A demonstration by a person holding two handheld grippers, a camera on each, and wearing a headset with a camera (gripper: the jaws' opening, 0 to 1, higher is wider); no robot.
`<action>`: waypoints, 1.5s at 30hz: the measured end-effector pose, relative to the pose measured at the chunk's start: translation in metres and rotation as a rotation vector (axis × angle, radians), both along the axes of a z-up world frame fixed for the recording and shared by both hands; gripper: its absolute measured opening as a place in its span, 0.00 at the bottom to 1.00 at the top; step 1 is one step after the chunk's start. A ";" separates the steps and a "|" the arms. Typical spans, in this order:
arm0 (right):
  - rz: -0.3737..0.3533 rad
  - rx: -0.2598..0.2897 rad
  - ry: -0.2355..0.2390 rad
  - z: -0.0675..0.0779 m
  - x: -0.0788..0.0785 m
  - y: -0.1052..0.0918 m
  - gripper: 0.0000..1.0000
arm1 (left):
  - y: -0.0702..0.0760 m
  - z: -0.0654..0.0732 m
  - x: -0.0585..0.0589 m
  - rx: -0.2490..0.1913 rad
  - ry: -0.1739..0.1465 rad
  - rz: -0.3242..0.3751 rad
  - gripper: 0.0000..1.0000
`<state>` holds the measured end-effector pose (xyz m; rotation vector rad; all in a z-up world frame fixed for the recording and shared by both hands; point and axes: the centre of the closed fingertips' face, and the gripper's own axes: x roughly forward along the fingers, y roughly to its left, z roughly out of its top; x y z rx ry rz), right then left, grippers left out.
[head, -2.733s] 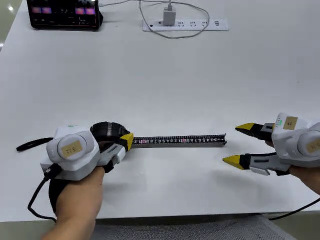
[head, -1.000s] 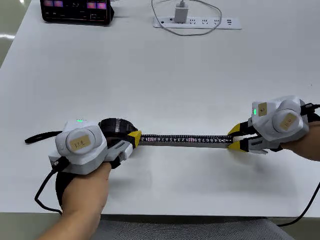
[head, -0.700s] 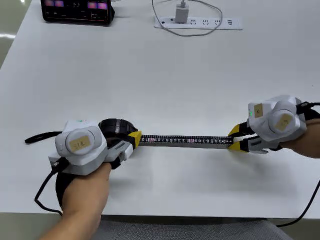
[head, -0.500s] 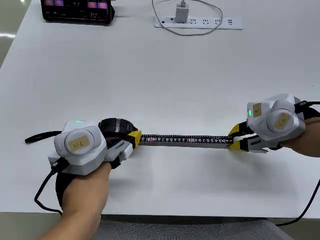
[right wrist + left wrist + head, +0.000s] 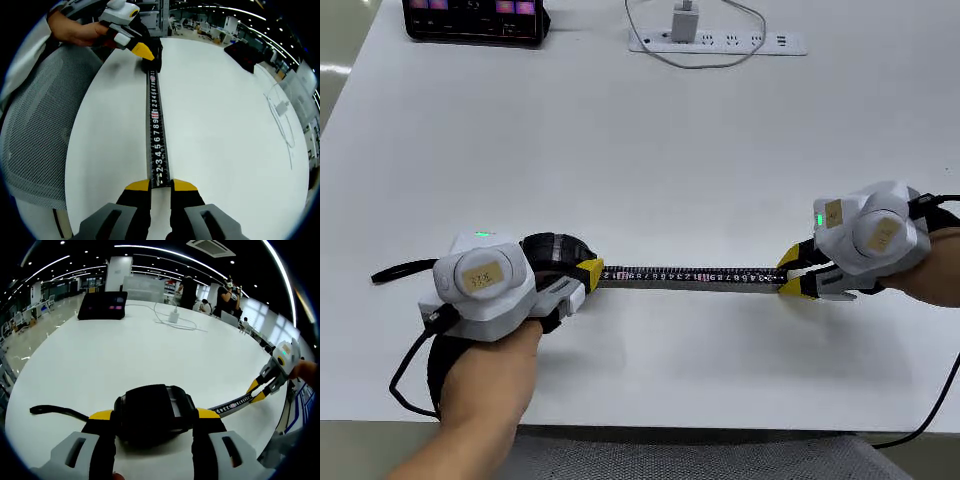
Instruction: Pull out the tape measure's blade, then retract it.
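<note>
In the head view, a black wrist strap (image 5: 400, 270) is trailing across the white table (image 5: 650, 150) at 9 o'clock, leading in behind the left gripper (image 5: 575, 283), which is sitting at about 8 o'clock. Its jaws are standing spread to the width of the tape measure (image 5: 152, 412) and are clamping the black case between their yellow tips, one on each side, as the left gripper view is showing at 6 o'clock. The case is resting on the table. The blade (image 5: 690, 273) is coming out of the case on its 3 o'clock side and is running straight toward 3 o'clock, low along the table, with its numbers facing up. At the blade's far end, at about 4 o'clock in the head view, the right gripper (image 5: 789, 274) is pinching the tip: its jaws are standing almost closed, with only the strip's end between the yellow tips. Along the table's far edge, a dark device with a lit screen (image 5: 470, 15) is standing at 11 o'clock, and a white power strip (image 5: 740, 43) is lying at 12 o'clock with a charger (image 5: 685, 20) plugged into it.
</note>
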<state>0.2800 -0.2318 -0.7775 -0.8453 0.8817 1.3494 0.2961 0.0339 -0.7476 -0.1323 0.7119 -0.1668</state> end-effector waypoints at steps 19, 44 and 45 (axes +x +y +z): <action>0.006 0.001 0.010 0.001 0.001 0.013 0.10 | 0.001 -0.002 -0.001 -0.018 0.001 -0.002 0.56; 0.000 0.050 0.041 0.003 -0.002 0.039 0.10 | 0.001 -0.002 -0.002 -0.057 0.001 0.002 0.57; 0.000 0.051 0.042 0.003 -0.002 0.040 0.10 | 0.001 -0.002 -0.002 -0.058 0.001 0.002 0.57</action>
